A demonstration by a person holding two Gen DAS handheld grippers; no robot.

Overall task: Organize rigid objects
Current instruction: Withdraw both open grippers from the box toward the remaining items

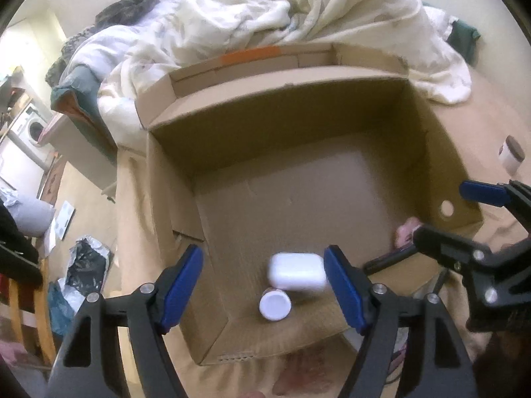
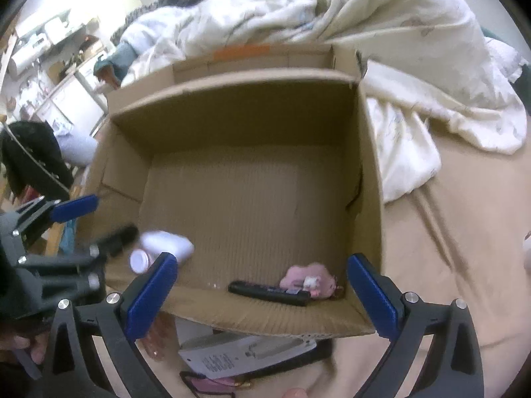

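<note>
- Open cardboard box (image 1: pixel 298 106) on a bed with a tan sheet (image 2: pixel 448 232), rumpled cream duvet (image 1: pixel 332 10) heaped behind it.
- Left tongs (image 1: pixel 264 293) spread apart above the box's near left corner, gripping nothing; blurred white case (image 1: pixel 297 271) loose between the blue pads, close to one of them.
- Small white-capped bottle (image 1: pixel 274 304) just below the case, on the box floor (also visible in the right wrist view, near the left wall).
- Right tongs (image 2: pixel 262 295) at full spread, empty, over the near right part of the box.
- Black remote control (image 2: pixel 268 293) flat against the near wall, pink plush toy (image 2: pixel 310 277) touching its right end.
- White jar with dark lid (image 1: pixel 512 157) out on the sheet, well apart from the box.
- Printed leaflet (image 2: pixel 245 355) on the sheet just in front of the box.
</note>
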